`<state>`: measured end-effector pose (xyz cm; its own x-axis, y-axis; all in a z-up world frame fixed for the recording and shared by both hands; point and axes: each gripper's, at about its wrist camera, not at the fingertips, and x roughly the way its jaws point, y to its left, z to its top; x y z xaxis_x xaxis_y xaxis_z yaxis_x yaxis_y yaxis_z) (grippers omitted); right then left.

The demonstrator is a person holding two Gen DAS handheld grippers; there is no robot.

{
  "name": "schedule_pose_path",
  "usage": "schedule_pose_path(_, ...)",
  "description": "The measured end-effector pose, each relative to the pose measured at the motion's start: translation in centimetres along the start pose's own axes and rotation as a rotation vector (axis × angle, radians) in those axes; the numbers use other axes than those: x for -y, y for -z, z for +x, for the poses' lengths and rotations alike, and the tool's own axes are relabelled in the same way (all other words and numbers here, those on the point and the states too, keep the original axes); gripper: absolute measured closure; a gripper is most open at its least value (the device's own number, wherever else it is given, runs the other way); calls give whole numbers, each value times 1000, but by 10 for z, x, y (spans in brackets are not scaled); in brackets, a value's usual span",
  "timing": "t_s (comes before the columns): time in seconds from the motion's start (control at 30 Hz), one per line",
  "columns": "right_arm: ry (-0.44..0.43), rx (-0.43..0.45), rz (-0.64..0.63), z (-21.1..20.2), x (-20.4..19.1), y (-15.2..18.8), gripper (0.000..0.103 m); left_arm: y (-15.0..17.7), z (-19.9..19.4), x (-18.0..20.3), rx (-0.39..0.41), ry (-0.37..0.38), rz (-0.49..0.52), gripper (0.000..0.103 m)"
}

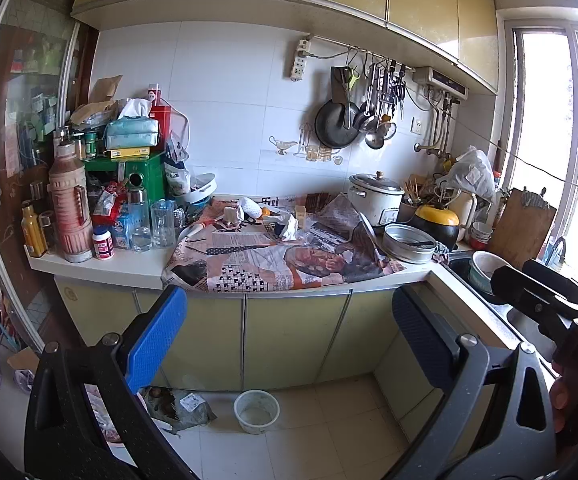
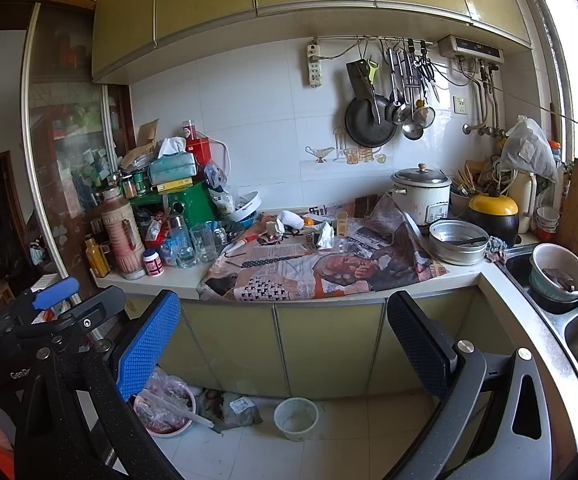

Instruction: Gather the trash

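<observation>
Newspaper [image 1: 273, 264] covers the kitchen counter, also in the right wrist view [image 2: 289, 272]. On it lie a crumpled white tissue [image 1: 289, 229] [image 2: 326, 237], a white foam net [image 1: 252, 207] [image 2: 292, 219] and other small scraps. My left gripper [image 1: 289, 344] is open and empty, held in front of the cabinet doors below the counter. My right gripper [image 2: 285, 348] is open and empty at about the same height. Each gripper shows at the edge of the other's view.
A cluttered stack of bottles, glasses and a green box [image 1: 145, 178] fills the counter's left. A rice cooker [image 2: 423, 194], metal pan [image 2: 457, 242] and sink [image 2: 561, 280] with bowls are on the right. A white cup [image 2: 296, 418] and bagged waste [image 2: 165, 406] sit on the floor.
</observation>
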<state>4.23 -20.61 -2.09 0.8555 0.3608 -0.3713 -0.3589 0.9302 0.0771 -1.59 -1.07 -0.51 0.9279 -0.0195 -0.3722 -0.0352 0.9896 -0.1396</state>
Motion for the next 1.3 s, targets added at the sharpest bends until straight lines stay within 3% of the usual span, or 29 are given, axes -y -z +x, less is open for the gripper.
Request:
schedule_pose_path(0.87,-4,-9,1,5,-5,-2,0,0,7,-7,-9,-3,-2,0)
schedule_pose_path(1.3,-29,-21,-3,26,21,-13,0,-5,39,7,-33,-74,-13,0)
